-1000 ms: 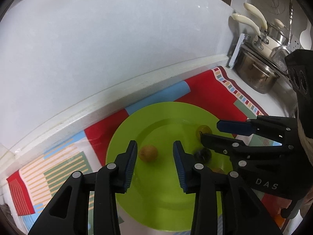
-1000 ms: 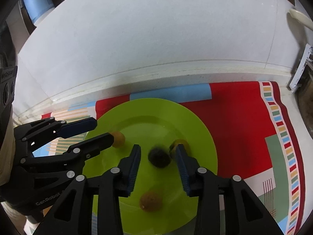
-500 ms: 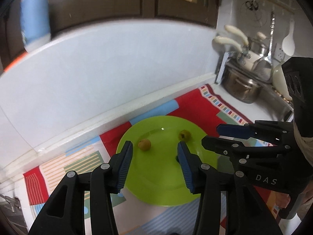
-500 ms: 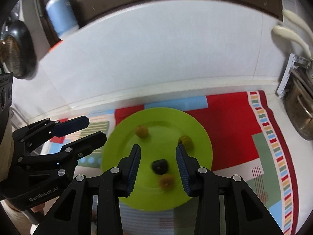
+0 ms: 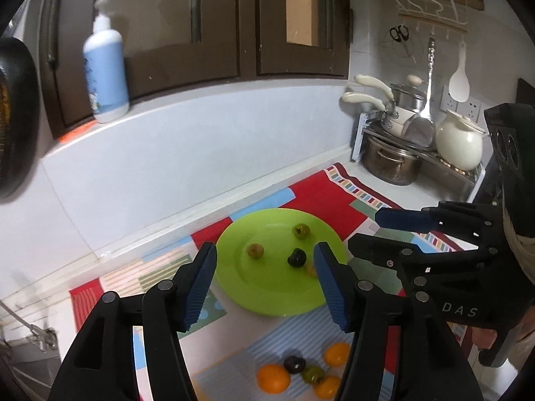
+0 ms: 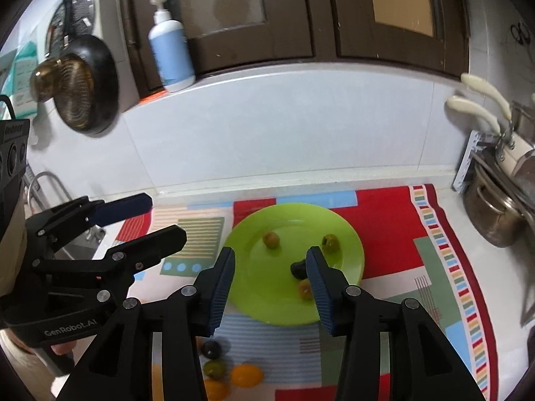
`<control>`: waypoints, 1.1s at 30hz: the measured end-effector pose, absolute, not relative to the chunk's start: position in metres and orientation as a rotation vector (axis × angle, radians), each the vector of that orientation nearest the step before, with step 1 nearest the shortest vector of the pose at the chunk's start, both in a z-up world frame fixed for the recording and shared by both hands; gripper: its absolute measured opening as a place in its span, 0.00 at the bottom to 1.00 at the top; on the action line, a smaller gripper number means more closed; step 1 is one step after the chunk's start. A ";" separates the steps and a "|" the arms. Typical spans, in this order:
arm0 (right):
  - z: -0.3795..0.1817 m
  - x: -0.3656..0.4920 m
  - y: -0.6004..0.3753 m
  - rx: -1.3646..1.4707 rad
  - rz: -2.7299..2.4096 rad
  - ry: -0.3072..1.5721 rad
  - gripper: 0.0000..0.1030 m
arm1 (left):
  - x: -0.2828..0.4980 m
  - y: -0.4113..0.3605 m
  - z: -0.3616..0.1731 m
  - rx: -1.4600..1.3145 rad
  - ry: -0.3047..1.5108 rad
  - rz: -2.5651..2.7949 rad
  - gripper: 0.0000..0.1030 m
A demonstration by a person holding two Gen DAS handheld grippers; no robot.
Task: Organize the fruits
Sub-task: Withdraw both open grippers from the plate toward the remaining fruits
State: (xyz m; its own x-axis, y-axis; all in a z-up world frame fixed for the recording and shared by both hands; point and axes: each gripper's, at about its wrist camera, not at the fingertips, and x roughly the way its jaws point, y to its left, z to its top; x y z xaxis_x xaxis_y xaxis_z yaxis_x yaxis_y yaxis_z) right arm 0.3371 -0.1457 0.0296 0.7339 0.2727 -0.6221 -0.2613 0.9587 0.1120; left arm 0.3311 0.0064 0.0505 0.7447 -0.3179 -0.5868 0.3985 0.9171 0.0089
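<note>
A green plate (image 5: pixel 267 294) (image 6: pixel 267 290) lies on a patterned mat and carries several small fruits: a brownish one (image 5: pixel 255 250) (image 6: pixel 271 239), an olive one (image 5: pixel 301 230) (image 6: pixel 330 243), a dark one (image 5: pixel 296 257) (image 6: pixel 298 269) and a yellowish one (image 6: pixel 303 287). My left gripper (image 5: pixel 264 257) (image 6: pixel 164 217) hovers above and short of the plate, its jaws opening with nothing between them. My right gripper (image 6: pixel 271 260) (image 5: pixel 378 230) hovers beside it, jaws also opening and empty. Loose oranges (image 5: pixel 272 377) (image 6: pixel 245 376), a dark fruit (image 5: pixel 294 364) (image 6: pixel 211 349) and a green fruit (image 5: pixel 312 373) (image 6: pixel 214 367) lie on the mat near me.
The mat (image 5: pixel 321 193) covers a white counter against a pale wall. A rack of pots (image 5: pixel 391 163) stands at the right. A pump bottle (image 6: pixel 170 56) sits on the window ledge, a dark pan (image 6: pixel 85 83) hangs at the left, and a sink tap (image 6: pixel 43 180) is below it.
Both grippers have drawn back and up from the plate, so it looks smaller and farther. Their jaws have widened. The loose fruits near the mat's front have come into view.
</note>
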 end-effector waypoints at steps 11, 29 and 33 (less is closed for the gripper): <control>0.029 0.286 -0.123 0.016 0.273 0.641 0.50 | 0.286 0.031 0.050 0.178 0.577 -0.396 0.62; 0.005 0.228 -0.084 0.013 0.100 0.593 0.50 | 0.252 0.069 0.018 0.298 0.516 -0.506 0.68; -0.002 0.218 -0.079 0.018 0.068 0.591 0.50 | 0.249 0.072 0.008 0.317 0.515 -0.541 0.68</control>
